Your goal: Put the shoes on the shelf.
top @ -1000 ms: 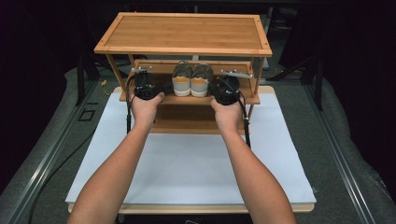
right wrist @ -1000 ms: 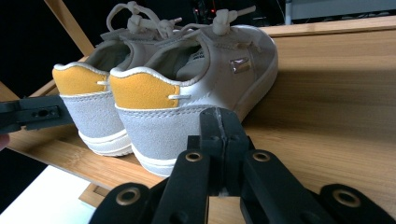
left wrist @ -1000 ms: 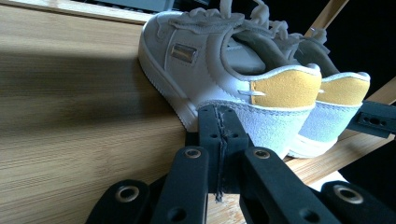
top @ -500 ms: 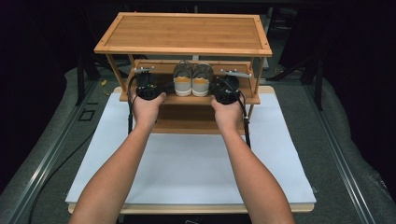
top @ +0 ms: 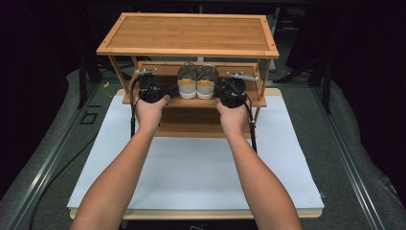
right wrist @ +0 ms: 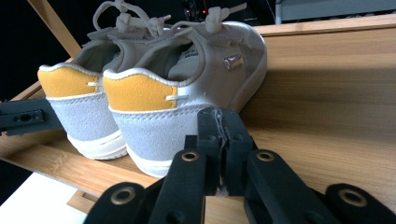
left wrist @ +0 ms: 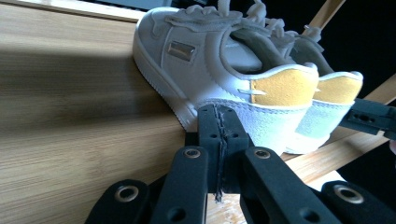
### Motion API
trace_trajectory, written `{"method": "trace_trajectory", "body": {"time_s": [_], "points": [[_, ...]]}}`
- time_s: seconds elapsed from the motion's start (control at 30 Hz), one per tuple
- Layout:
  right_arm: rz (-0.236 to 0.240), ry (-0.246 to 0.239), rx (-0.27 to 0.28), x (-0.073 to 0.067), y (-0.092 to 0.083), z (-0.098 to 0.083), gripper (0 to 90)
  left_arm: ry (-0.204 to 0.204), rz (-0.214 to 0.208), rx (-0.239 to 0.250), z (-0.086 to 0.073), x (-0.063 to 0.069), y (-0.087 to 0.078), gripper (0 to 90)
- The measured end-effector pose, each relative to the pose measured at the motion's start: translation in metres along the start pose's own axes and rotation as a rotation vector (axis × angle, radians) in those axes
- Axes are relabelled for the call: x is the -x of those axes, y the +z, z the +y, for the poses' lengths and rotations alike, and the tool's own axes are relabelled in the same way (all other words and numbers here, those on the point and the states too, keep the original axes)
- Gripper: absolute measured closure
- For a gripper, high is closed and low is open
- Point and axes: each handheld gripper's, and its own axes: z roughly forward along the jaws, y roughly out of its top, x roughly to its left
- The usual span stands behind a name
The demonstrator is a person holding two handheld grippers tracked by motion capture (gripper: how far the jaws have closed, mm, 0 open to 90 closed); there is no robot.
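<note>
Bamboo rack on a white board: a pair of shoes sits heels-out on its middle shelf.
Left gripper and right gripper flank the heels, jaws together, empty; open them wide and level before squeezing the pair.

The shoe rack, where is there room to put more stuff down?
The rack's top shelf is bare edge to edge. The white board in front is open between the forearms. The middle shelf is crowded: the pair of shoes sits in the centre, left tool and right tool flanking it.
</note>
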Motion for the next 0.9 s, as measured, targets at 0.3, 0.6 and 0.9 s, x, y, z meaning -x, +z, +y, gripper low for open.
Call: {"method": "trace_trajectory", "body": {"time_s": [0.3,0.6,0.9], "points": [[0.039,0.001,0.005,-0.002,-0.008,-0.002,83.5,0.002,-0.038,0.014,0.0,0.003,-0.013,89.1],[0.055,-0.016,0.035,-0.005,-0.027,-0.005,64.5,0.021,-0.043,0.026,-0.002,0.007,-0.03,81.4],[0.068,-0.013,0.058,0.006,-0.044,-0.01,55.2,0.047,-0.054,0.032,-0.005,0.009,-0.046,68.9]]}}
